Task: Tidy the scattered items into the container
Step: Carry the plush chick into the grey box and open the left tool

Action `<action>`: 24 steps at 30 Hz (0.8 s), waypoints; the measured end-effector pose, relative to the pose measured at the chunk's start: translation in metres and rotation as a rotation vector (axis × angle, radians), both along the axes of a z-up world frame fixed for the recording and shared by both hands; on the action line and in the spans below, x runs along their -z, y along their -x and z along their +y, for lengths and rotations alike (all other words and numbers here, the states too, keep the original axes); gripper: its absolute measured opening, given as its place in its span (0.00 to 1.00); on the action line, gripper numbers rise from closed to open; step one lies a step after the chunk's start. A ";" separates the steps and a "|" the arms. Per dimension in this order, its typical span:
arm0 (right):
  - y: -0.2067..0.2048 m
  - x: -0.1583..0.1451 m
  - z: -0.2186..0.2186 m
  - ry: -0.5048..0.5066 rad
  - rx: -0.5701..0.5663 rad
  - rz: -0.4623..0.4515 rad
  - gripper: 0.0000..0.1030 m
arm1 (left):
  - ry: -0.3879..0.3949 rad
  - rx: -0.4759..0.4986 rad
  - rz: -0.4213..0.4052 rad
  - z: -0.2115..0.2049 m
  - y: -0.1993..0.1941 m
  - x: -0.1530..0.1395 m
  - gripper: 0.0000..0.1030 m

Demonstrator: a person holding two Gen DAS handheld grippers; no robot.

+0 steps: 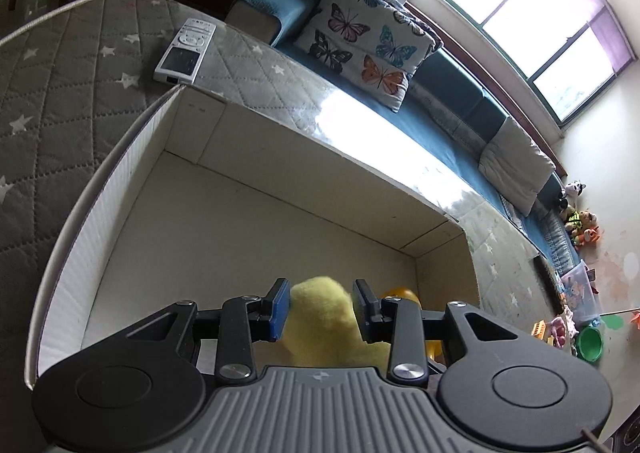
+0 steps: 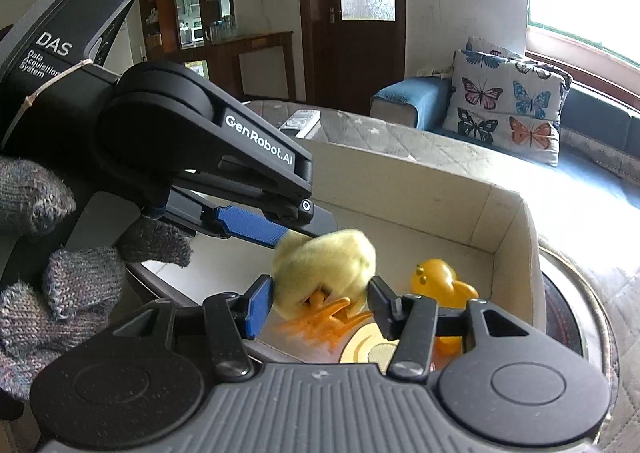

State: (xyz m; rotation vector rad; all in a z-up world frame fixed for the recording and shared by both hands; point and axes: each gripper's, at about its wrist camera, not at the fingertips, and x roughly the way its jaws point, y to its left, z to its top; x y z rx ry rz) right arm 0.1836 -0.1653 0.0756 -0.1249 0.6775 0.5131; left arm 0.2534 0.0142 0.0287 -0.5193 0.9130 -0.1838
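Plush duck (image 2: pixel 324 265): pale yellow, fuzzy, orange feet, over the cardboard box (image 1: pixel 280 157). Left gripper (image 1: pixel 322 311) pinches it, pads on both flanks. Right gripper (image 2: pixel 320 307) spread wide around it, grip unclear. Orange toy (image 2: pixel 436 277) lies inside box.

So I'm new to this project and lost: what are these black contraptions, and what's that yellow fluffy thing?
No robot here: a gloved person holds two handheld grippers, each with a fisheye camera looking along its jaws. The left gripper, seen from outside in the right view, is shut on a yellow plush duck over the cardboard box. The right gripper is open, its jaws either side of the duck. An orange rubber duck is in the box already. A remote control lies on the quilted table cover.
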 end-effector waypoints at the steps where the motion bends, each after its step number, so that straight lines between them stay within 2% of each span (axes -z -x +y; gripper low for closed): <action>1: 0.001 0.000 0.001 0.000 -0.001 -0.001 0.51 | -0.001 0.002 -0.001 0.000 0.001 0.000 0.35; 9: 0.010 -0.006 -0.001 0.003 0.016 -0.030 0.51 | -0.008 0.005 -0.012 0.000 0.010 -0.006 0.35; 20: 0.041 -0.024 -0.010 -0.029 0.036 -0.084 0.52 | -0.021 0.016 -0.072 -0.002 0.038 -0.028 0.35; 22: 0.048 -0.027 -0.012 -0.034 0.038 -0.094 0.58 | -0.026 0.020 -0.084 -0.003 0.046 -0.031 0.35; 24: 0.054 -0.030 -0.014 -0.039 0.040 -0.105 0.59 | -0.029 0.021 -0.090 -0.002 0.053 -0.033 0.35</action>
